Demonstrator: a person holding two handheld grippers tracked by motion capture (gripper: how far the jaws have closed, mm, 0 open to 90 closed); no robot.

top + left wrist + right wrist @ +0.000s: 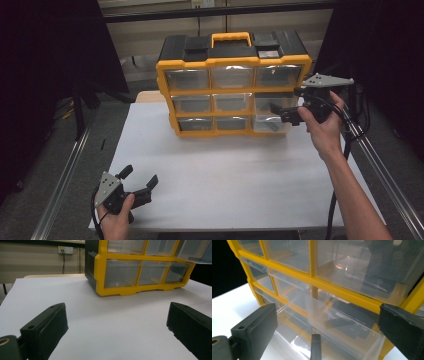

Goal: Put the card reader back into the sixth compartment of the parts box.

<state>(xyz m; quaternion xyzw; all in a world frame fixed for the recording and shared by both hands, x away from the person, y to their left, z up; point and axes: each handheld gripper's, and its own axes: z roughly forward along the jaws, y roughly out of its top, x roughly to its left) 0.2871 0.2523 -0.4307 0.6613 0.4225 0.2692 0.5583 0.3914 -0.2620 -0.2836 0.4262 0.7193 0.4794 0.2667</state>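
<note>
A yellow and black organizer [232,82] with clear drawers stands at the back middle of the white table [215,170]. Its right middle drawer [268,116] is pulled partway out. My right gripper [281,113] hovers open just in front of that drawer. In the right gripper view the drawer [342,327] lies between the open jaws of the right gripper [325,315], with dark flat pieces [347,323] inside it. My left gripper [140,176] rests open near the table's front left corner, holding nothing. In the left gripper view the left gripper [117,315] faces the organizer [140,272] from afar.
Metal rails [65,175] run along both sides of the table. Black curtains [45,60] hang left and right. A wall outlet [65,250] with a cable sits behind the table. Wide bare tabletop lies between the organizer and the front edge.
</note>
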